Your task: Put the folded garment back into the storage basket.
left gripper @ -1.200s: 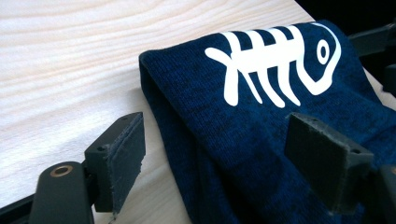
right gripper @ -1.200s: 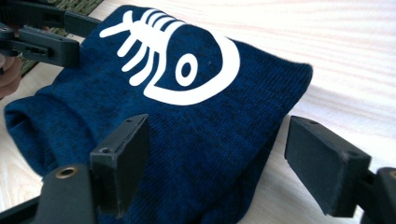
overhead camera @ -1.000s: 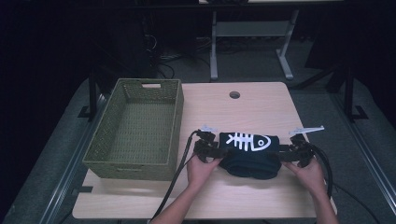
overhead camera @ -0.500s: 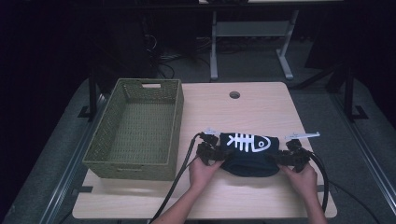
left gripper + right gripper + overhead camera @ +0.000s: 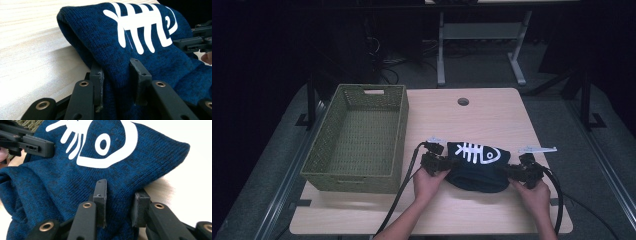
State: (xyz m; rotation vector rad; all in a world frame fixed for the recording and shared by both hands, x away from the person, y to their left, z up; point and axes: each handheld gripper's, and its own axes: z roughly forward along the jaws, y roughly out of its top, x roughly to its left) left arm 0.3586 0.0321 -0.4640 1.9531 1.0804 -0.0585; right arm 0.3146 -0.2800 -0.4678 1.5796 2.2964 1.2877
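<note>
Sweater [image 5: 479, 167]: dark blue knit with a white fish-bone print, folded into a bundle, on the table [image 5: 492, 115] near its front edge, right of the basket.
Left gripper [image 5: 117, 82]: at the bundle's left end — jaws narrowed onto a fold of knit pinched between them.
Right gripper [image 5: 120, 203]: at the right end, jaws likewise closed on a ridge of cloth.
Basket [image 5: 357, 177]: green woven, nothing inside, standing apart from the bundle at the table's left.
Done so far: folding looks finished, both ends gripped.
Left to do: probably lifting the bundle and carrying it across into the basket — not yet begun, bundle resting on the wood.
</note>
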